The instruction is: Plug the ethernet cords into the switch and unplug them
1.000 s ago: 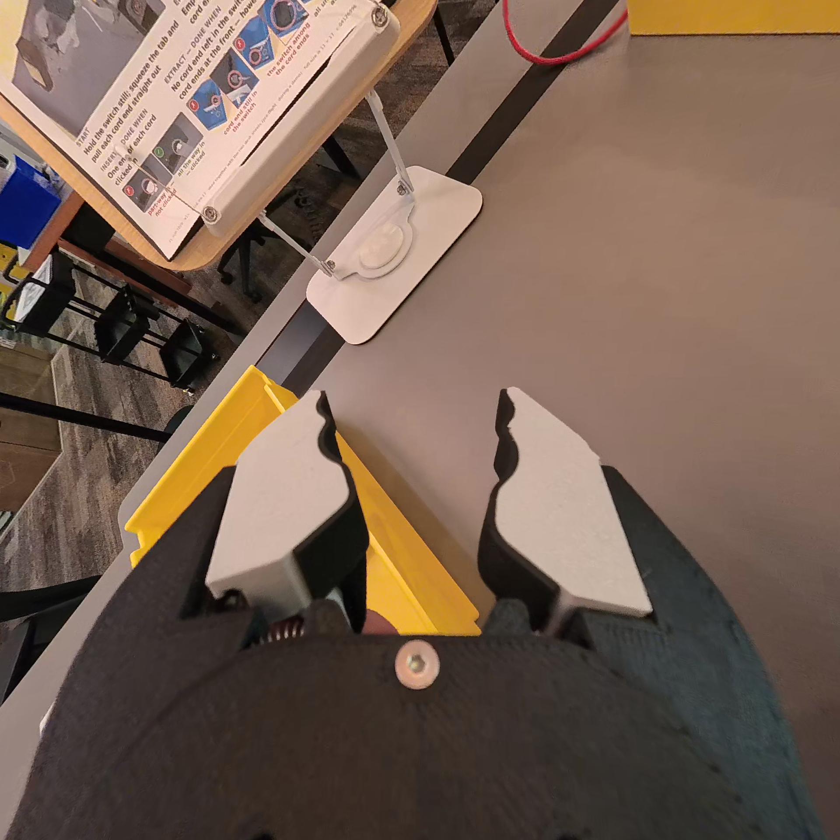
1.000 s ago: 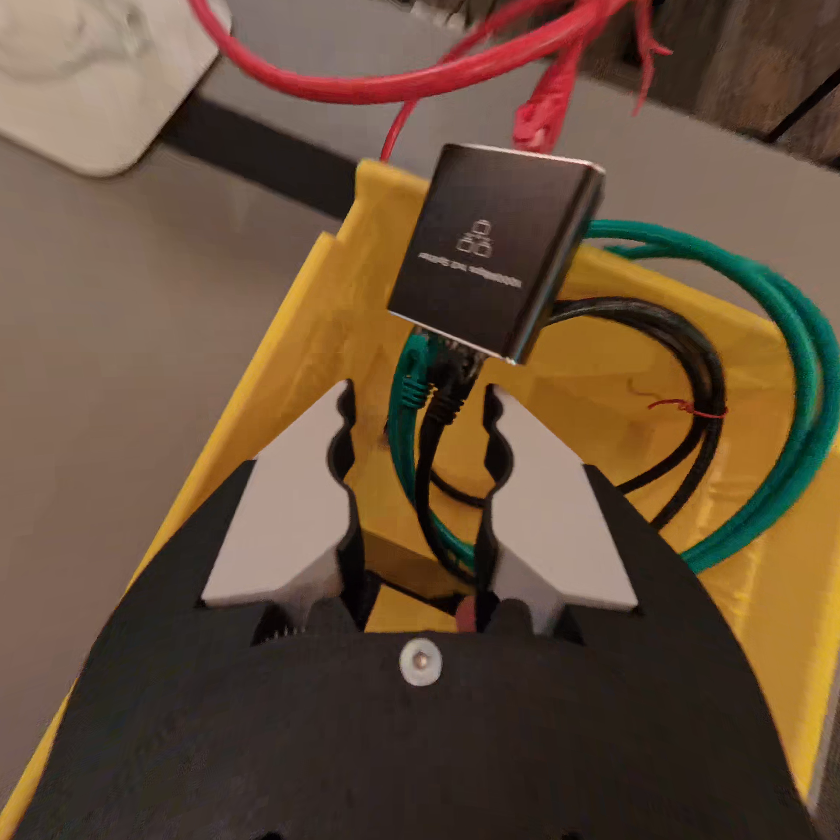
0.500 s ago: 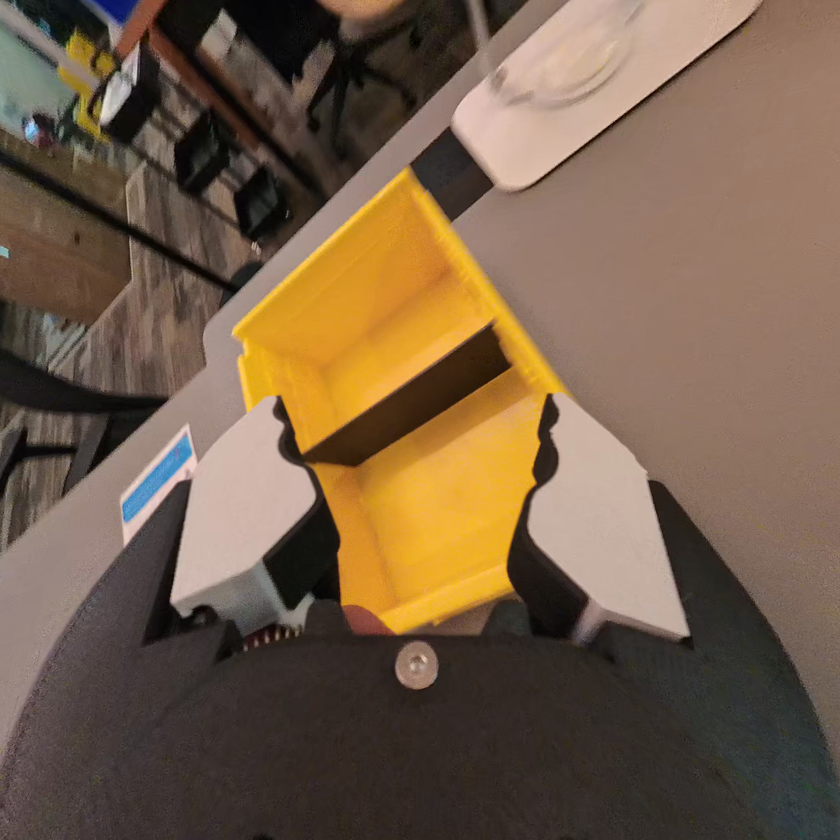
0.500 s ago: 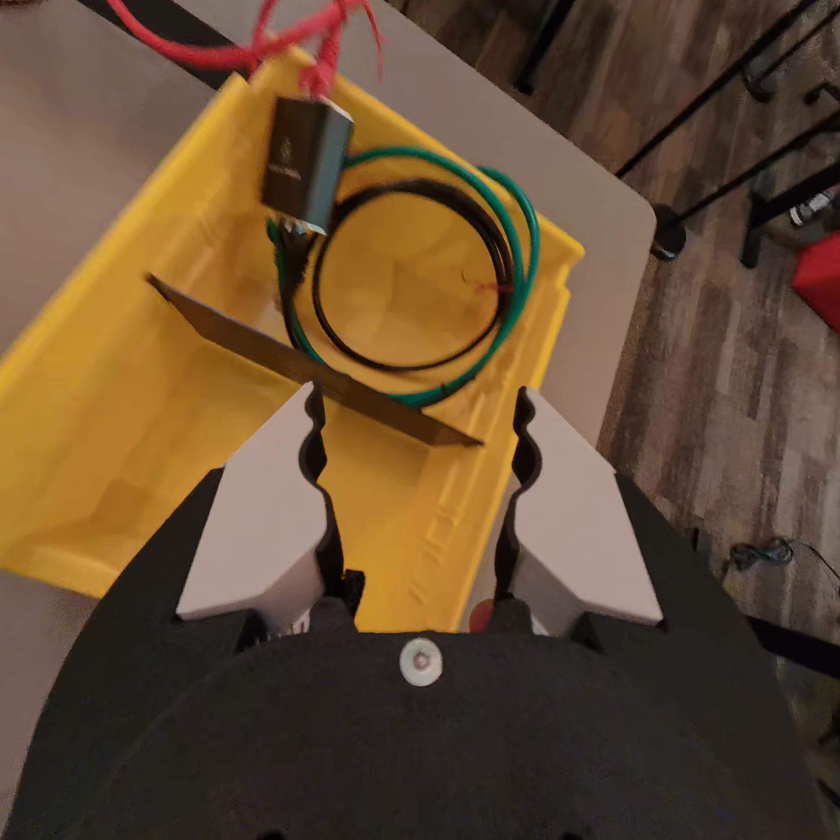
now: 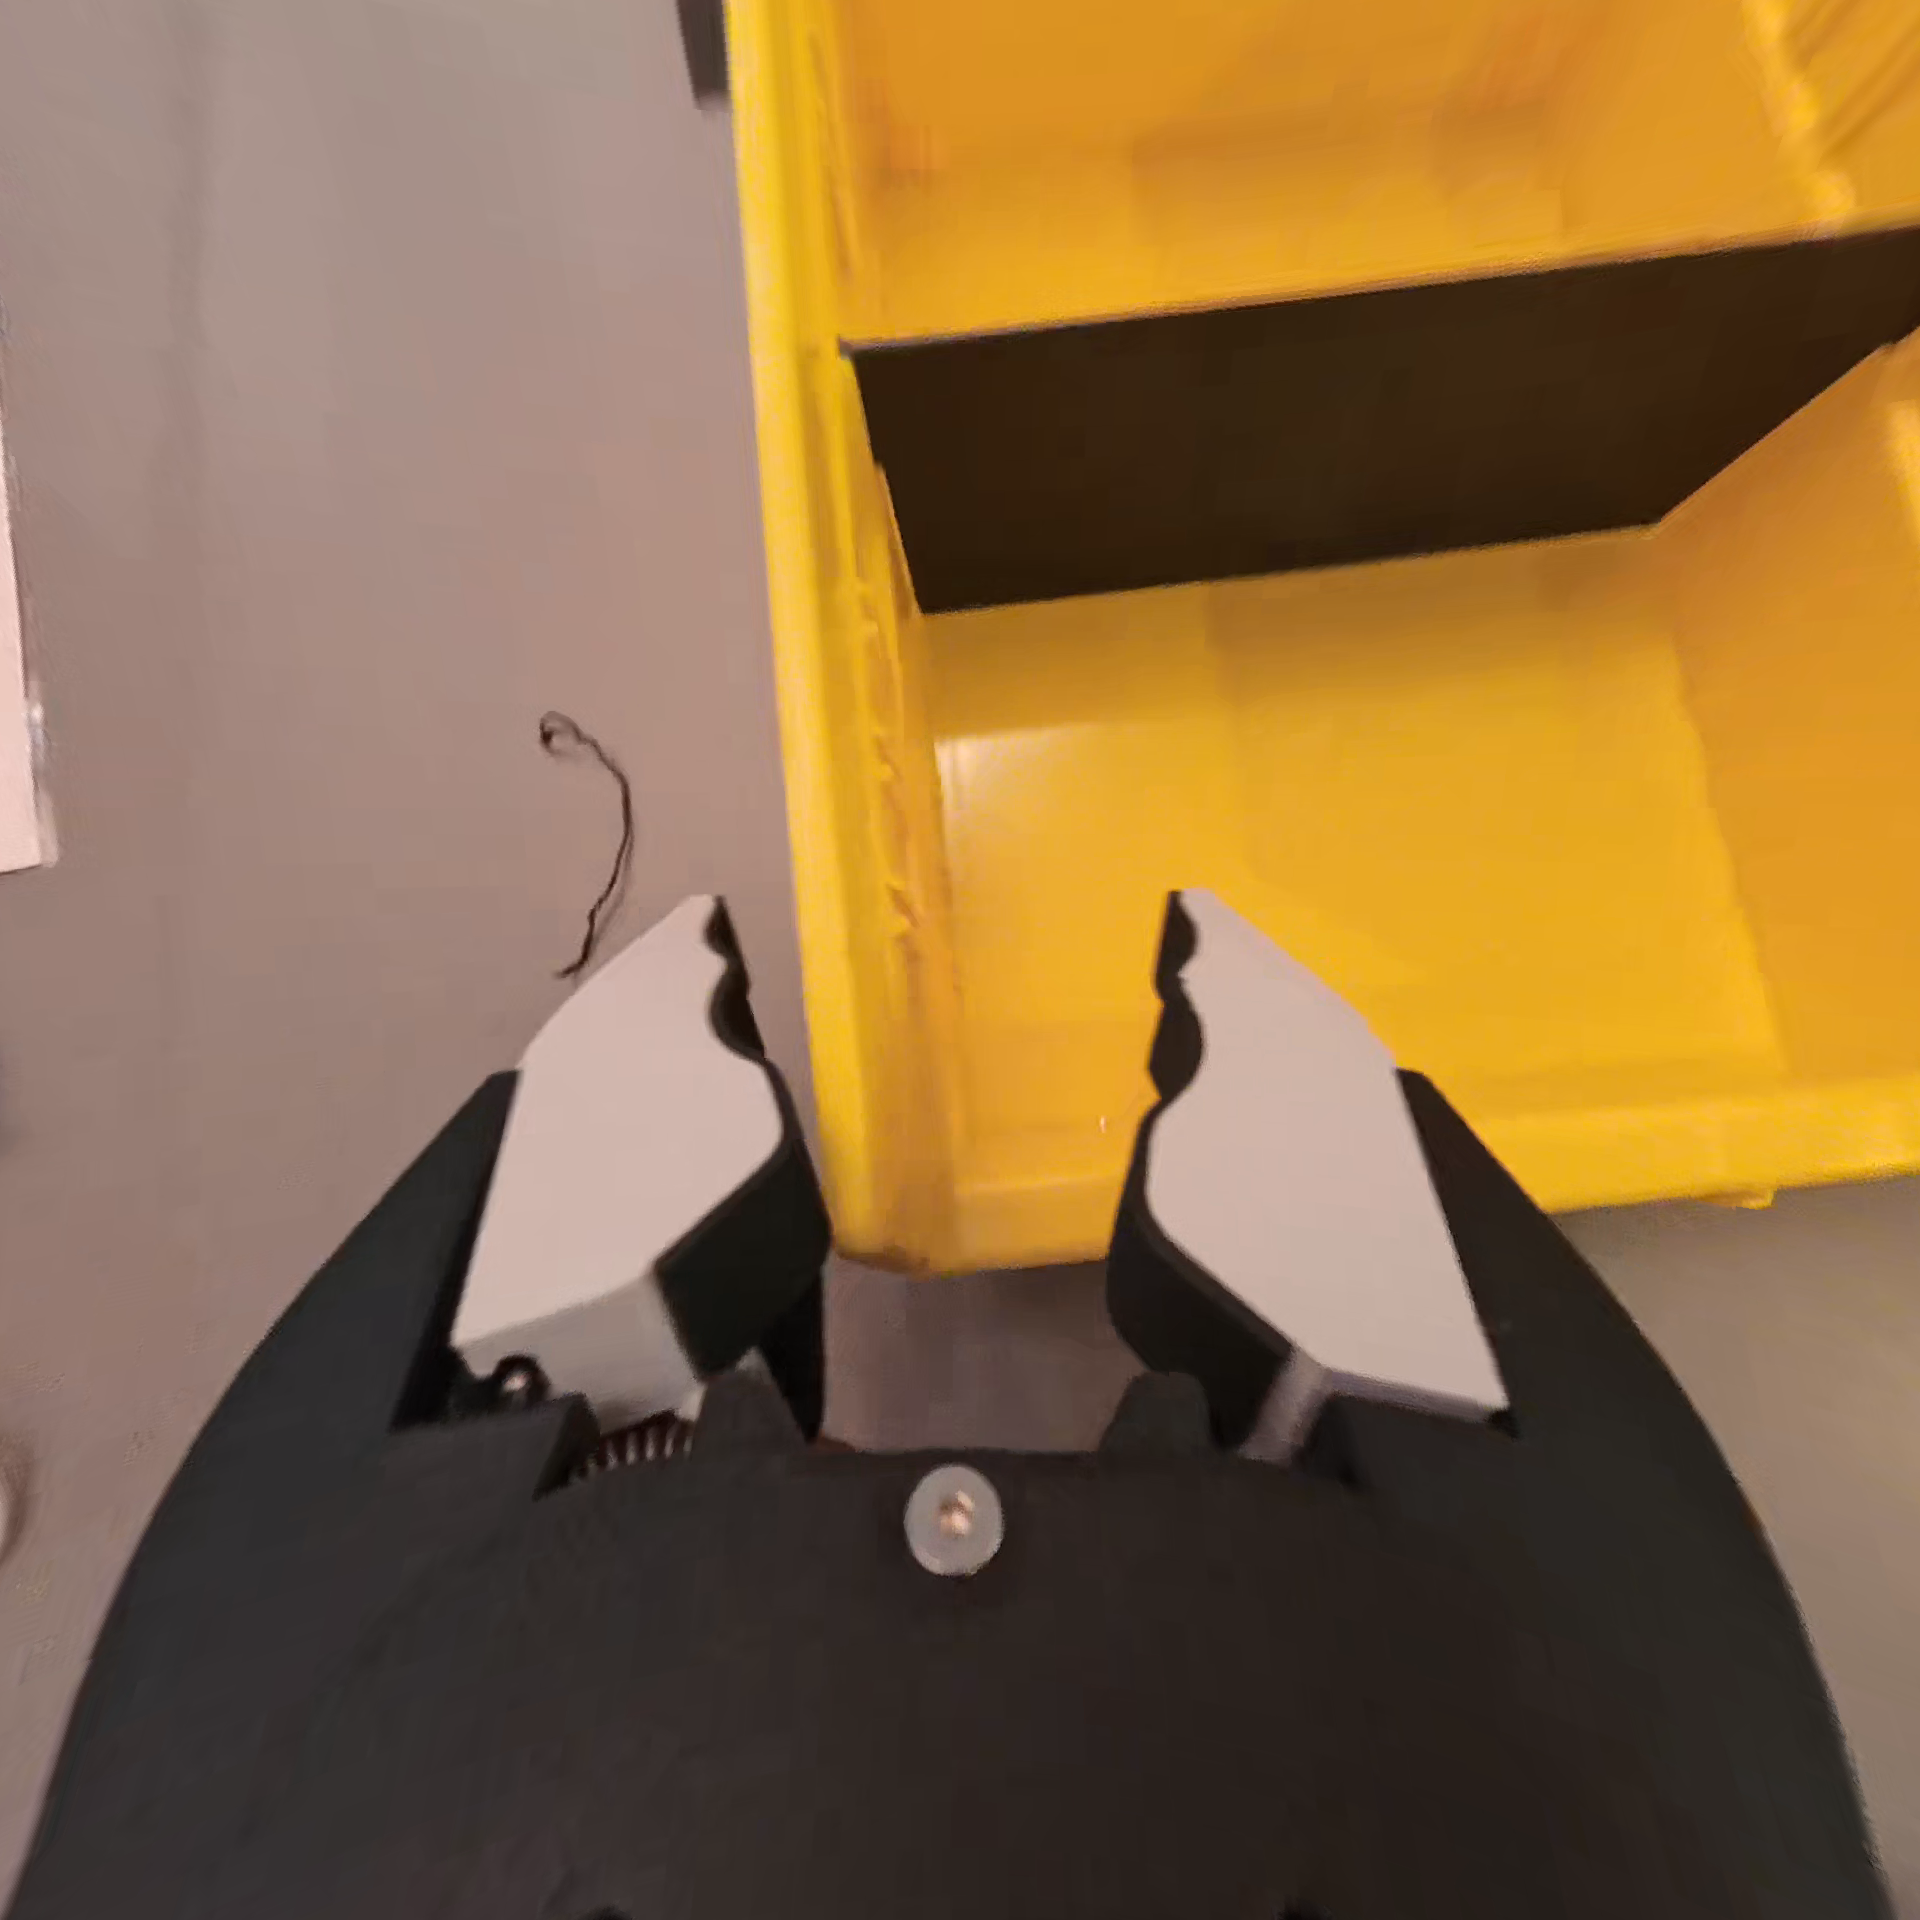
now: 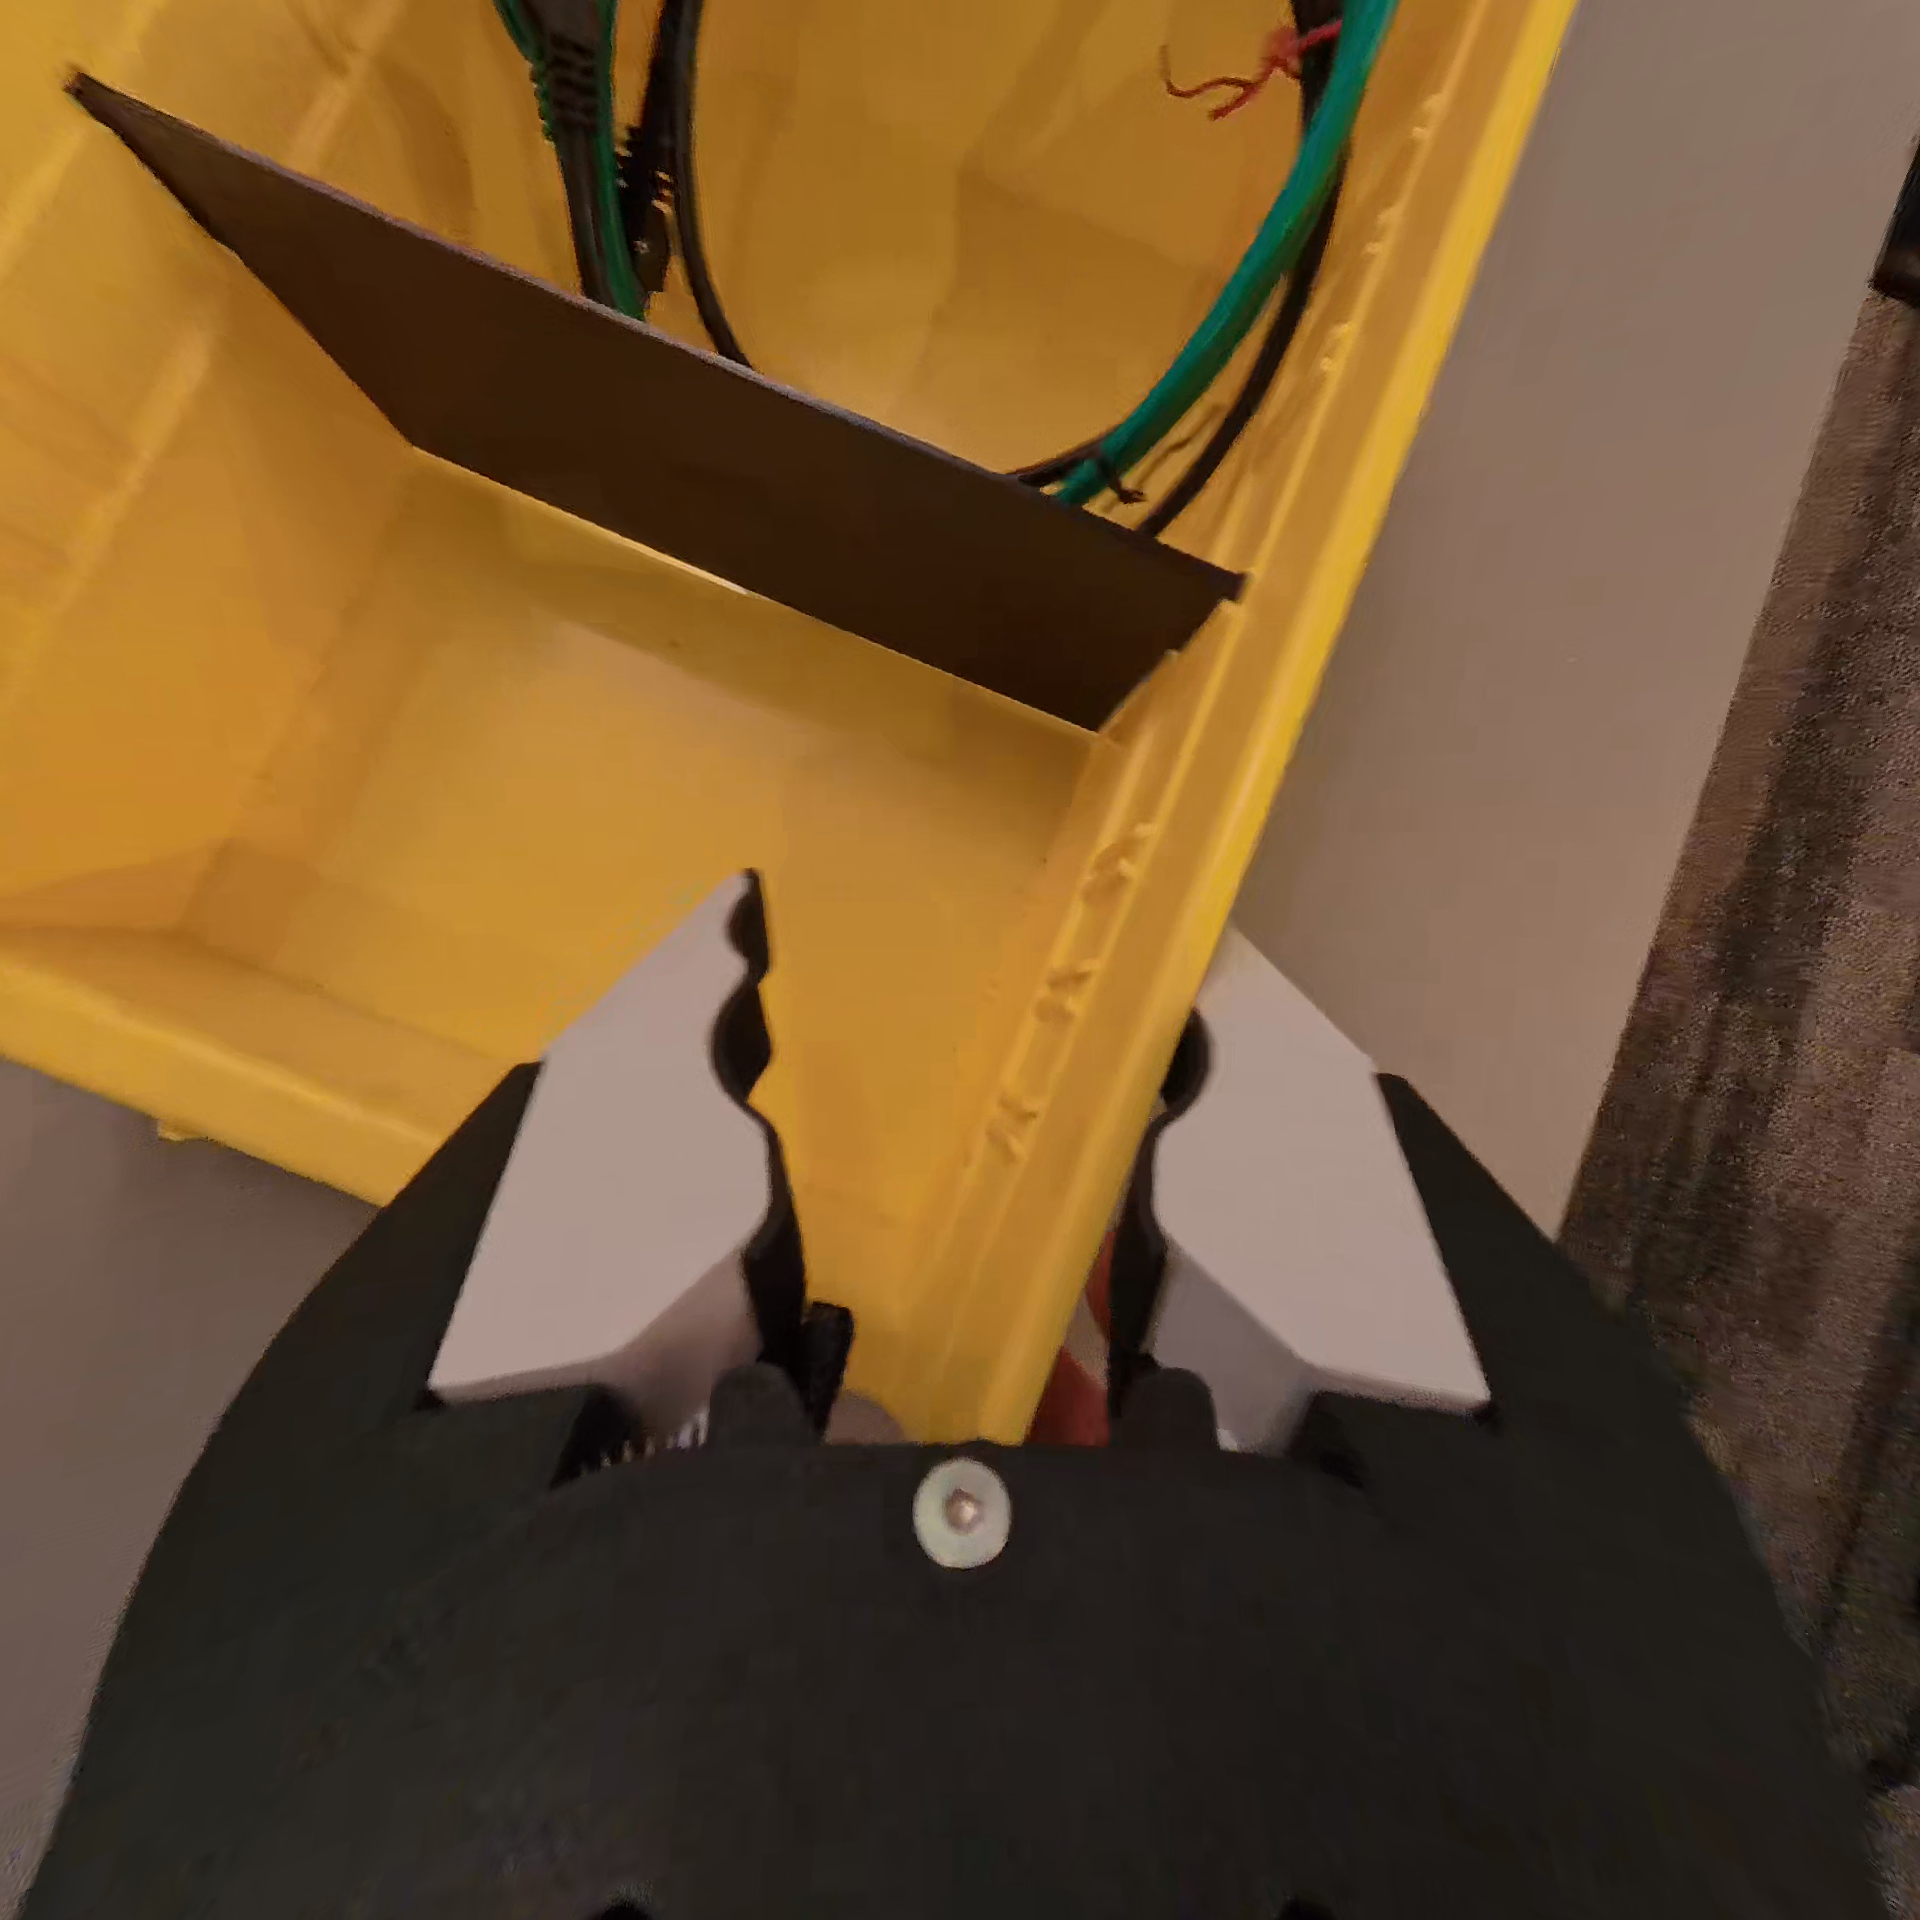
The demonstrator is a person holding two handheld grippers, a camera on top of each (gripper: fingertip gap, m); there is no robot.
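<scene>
Beyond the divider [image 6: 727, 457], cords [image 6: 1226, 312] lie far from both open, empty tongs [image 6: 971, 997] [image 5: 940, 925].

A green ethernet cord [image 6: 1283, 270] and a black ethernet cord [image 6: 696, 260] lie coiled together in the far compartment of the yellow bin [image 6: 1174, 883], behind its dark divider [image 6: 727, 488]. Their plug ends point toward the top edge. The switch is out of frame.

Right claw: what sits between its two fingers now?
In the right wrist view, the yellow bin's side wall runs between the open fingers of the right claw; one finger is inside the bin, one outside.
</scene>
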